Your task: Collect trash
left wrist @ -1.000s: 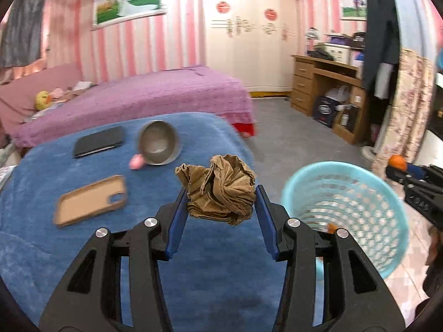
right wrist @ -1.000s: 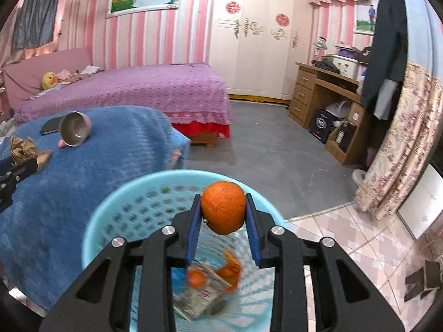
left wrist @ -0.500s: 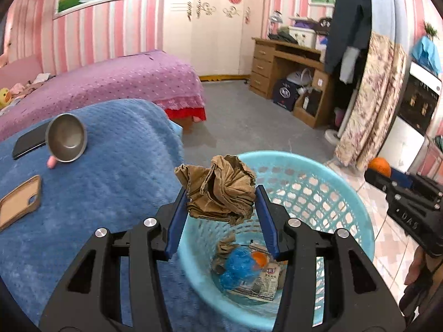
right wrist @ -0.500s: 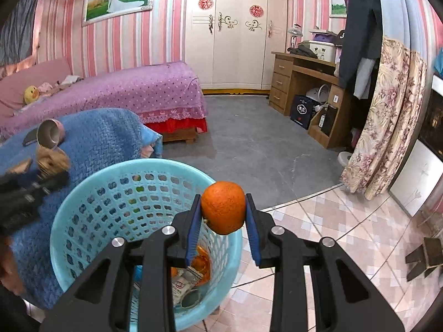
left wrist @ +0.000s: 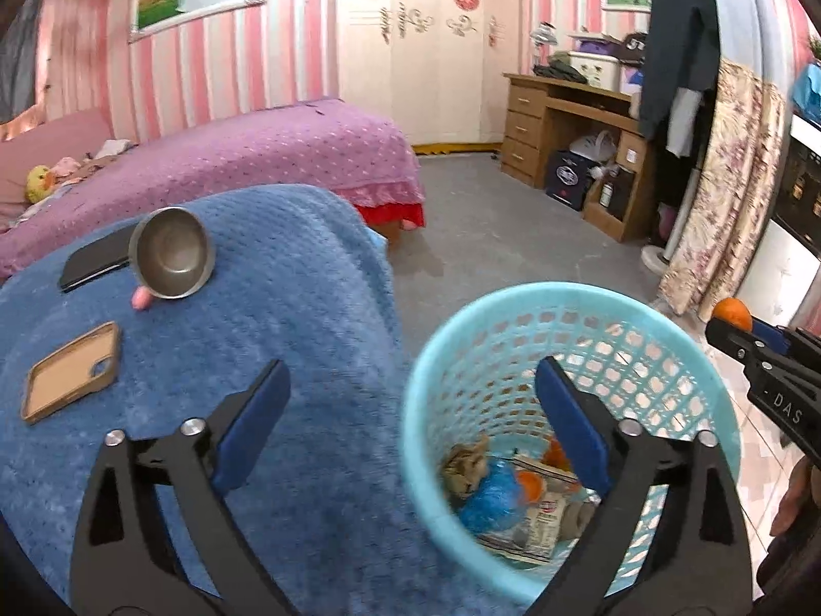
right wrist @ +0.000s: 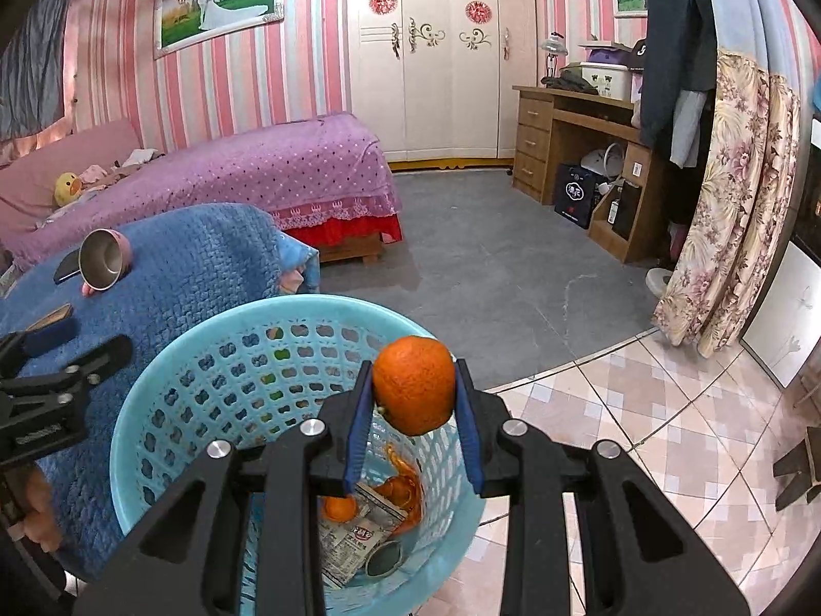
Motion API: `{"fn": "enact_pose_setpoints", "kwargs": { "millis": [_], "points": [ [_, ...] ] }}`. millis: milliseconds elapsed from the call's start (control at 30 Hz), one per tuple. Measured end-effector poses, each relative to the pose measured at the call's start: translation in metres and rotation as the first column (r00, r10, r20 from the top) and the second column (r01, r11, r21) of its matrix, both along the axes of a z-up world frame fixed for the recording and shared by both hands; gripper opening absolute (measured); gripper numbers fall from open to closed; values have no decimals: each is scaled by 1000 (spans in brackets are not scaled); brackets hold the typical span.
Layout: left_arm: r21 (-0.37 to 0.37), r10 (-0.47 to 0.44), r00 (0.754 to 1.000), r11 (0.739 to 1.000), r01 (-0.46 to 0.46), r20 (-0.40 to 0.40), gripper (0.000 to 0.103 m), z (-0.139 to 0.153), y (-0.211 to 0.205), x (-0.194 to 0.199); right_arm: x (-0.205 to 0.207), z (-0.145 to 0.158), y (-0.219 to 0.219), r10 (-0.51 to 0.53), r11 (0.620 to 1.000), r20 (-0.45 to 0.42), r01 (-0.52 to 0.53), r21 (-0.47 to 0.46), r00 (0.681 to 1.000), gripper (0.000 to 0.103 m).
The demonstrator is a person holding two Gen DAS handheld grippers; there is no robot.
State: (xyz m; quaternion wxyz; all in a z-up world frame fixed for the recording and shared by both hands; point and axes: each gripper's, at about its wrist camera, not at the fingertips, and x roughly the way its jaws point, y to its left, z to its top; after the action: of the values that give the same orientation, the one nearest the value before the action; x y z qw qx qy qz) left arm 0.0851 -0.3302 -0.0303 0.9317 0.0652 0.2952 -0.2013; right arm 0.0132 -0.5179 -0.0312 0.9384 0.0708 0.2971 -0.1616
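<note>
The left gripper (left wrist: 410,395) has just been opening and now stands wide with nothing between its pads, above the near rim of the blue basket (left wrist: 513,308). A crumpled brown wad (left wrist: 467,467), probably paper, lies inside among wrappers and peel. The right gripper (right wrist: 413,410) pinches an orange (right wrist: 414,390) over the basket. A metal cup (left wrist: 172,254) lies on the blue blanket (left wrist: 308,333).

basket (left wrist: 518,308) light blue, lattice holes; orange (right wrist: 413,384) bright orange; table (left wrist: 287,318) cover deep blue, nubby weave; bed (right wrist: 287,164) spread purple with pale dots; walls (right wrist: 236,77) pink and white stripes; fingers (left wrist: 569,423) blue pads on black; curtain (right wrist: 739,205) cream floral.
</note>
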Motion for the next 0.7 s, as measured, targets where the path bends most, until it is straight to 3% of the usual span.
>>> {"fn": "enact_pose_setpoints", "kwargs": {
  "millis": [233, 267, 333, 367, 467, 533, 700],
  "points": [
    [21, 7, 999, 1000, -7, 38, 97, 7, 21, -16, 11, 4, 9, -11, 1000, 14, 11, 3, 1000, 35],
    [20, 6, 999, 1000, -7, 44, 97, 10, 24, -19, 13, 4, 12, -11, 1000, 13, 11, -4, 1000, 40],
    [21, 8, 998, 1000, -9, 59, 97, 15, 30, -25, 18, 4, 17, -17, 1000, 15, 17, -13, 1000, 68],
    [22, 10, 998, 1000, -11, 65, 97, 17, 32, -27, 18, 4, 18, -15, 1000, 19, 15, -7, 1000, 73],
    [16, 14, 997, 1000, -15, 72, 97, 24, 42, -32, 21, 8, 25, -3, 1000, 27, 3, 10, 1000, 81],
    [15, 14, 997, 1000, -15, 71, 97, 26, 50, -35, 22, 10, 34, 0, 1000, 23, 0, -14, 1000, 93],
    [26, 36, 995, 999, -38, 92, 97, 32, 76, -45, 18, 17, 52, 23, 999, 28, -22, -26, 999, 97]
  ]
}}
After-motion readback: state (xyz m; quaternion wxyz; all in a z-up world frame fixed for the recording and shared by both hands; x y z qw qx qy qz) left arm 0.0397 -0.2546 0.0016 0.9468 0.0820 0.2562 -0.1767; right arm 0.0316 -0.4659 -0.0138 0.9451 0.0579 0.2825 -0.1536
